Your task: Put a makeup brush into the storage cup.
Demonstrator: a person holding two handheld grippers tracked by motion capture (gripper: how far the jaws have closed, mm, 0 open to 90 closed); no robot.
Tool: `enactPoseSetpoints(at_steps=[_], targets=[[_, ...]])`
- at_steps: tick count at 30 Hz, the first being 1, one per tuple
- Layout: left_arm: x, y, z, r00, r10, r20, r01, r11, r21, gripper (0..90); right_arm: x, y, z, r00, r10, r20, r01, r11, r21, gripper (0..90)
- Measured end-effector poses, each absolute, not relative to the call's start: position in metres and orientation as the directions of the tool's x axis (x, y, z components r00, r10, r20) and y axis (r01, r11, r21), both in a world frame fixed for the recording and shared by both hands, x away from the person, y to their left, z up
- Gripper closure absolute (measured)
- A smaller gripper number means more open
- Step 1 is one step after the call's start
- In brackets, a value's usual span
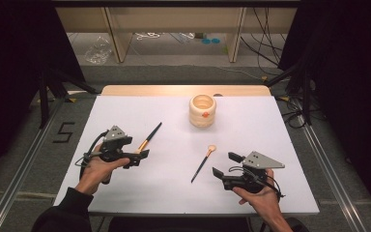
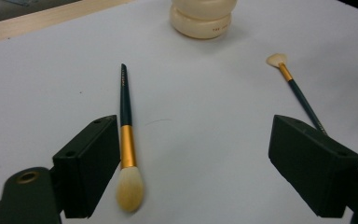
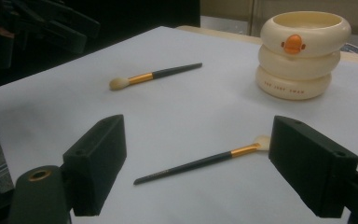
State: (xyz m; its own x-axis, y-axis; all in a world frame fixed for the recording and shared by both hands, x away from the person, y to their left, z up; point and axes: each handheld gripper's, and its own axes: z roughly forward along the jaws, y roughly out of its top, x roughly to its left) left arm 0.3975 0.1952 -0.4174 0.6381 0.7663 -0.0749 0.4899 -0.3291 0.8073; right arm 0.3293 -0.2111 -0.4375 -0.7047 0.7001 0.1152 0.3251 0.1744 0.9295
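my left gripper (image 1: 136,155) has its jaws wide apart, right by a fat brush (image 2: 127,140) lying flat on the white bench (image 1: 251,130). the brush has a dark handle, a gold band and a fluffy cream tip. my right gripper (image 1: 223,165) is open too, with a thin brush (image 1: 203,163) at its 10 o'clock.

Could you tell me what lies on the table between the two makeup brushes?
Nothing: the high view shows only bare white table between the large brush and the small brush.
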Motion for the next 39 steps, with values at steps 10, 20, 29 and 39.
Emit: enactPoseSetpoints(at_steps=[10,20,29,39], targets=[[0.435,0.197,-0.424,0.631,0.773,-0.064,0.558,-0.396,0.729,18.3,0.327,-0.209,-0.437,-0.722,0.683,0.109,0.328,0.198,0.924,20.2],[0.466,0.187,-0.431,0.627,0.776,-0.066,0.602,-0.429,0.674,24.9,0.327,-0.21,-0.437,-0.73,0.676,0.101,0.331,0.221,0.917,20.2],[0.489,0.182,-0.437,0.627,0.778,-0.031,0.649,-0.5,0.573,27.8,0.328,-0.208,-0.438,-0.748,0.657,0.096,0.321,0.232,0.918,20.2],[0.505,0.175,-0.443,0.632,0.774,-0.05,0.69,-0.532,0.491,35.5,0.328,-0.207,-0.439,-0.756,0.649,0.091,0.323,0.249,0.913,20.4]])
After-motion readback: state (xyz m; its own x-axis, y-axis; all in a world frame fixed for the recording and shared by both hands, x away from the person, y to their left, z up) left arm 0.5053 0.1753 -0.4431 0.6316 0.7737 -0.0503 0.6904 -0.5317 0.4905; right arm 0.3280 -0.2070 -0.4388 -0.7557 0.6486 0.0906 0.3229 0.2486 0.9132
